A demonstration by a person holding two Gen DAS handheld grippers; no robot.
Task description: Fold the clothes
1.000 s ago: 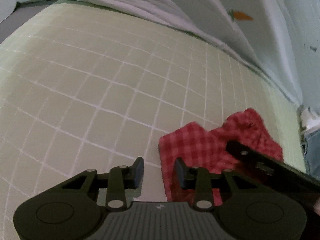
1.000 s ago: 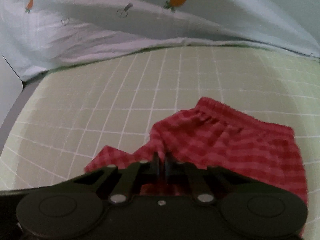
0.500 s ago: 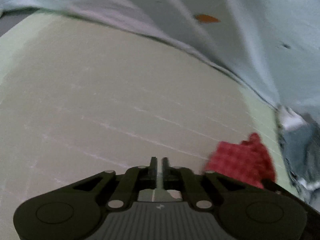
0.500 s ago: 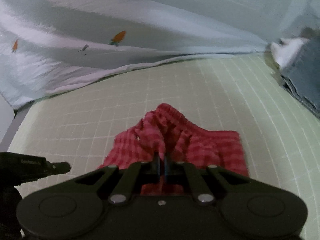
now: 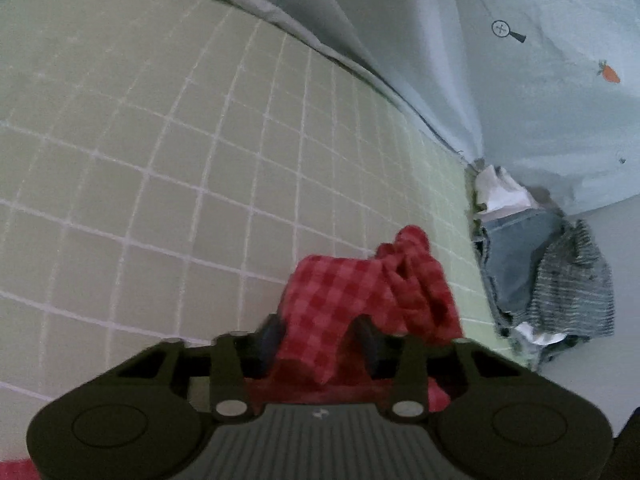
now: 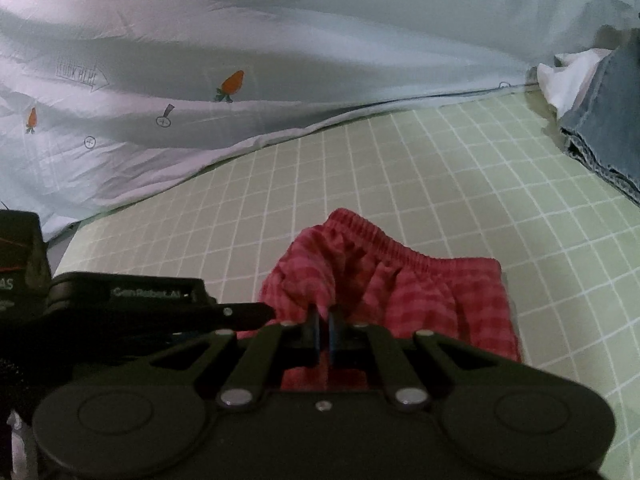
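Red checked shorts (image 5: 356, 292) lie bunched on the green gridded mat (image 5: 160, 160). In the left wrist view my left gripper (image 5: 318, 330) is open, its jaws standing either side of a fold of the shorts. In the right wrist view my right gripper (image 6: 323, 320) is shut on a pinch of the red shorts (image 6: 400, 288), whose elastic waistband faces away. The left gripper's body (image 6: 152, 300) shows at the left of the right wrist view, close beside the shorts.
A pale blue sheet with carrot prints (image 6: 240, 60) borders the mat's far side. A pile of clothes, denim (image 5: 516, 248) and grey striped cloth (image 5: 572, 284), lies off the mat's right edge; the denim also shows in the right wrist view (image 6: 604, 120).
My left gripper swung right to the shorts and opened around a fold; half a second ago it was shut over bare mat. My right gripper kept its pinch and lifted the shorts into a bunch.
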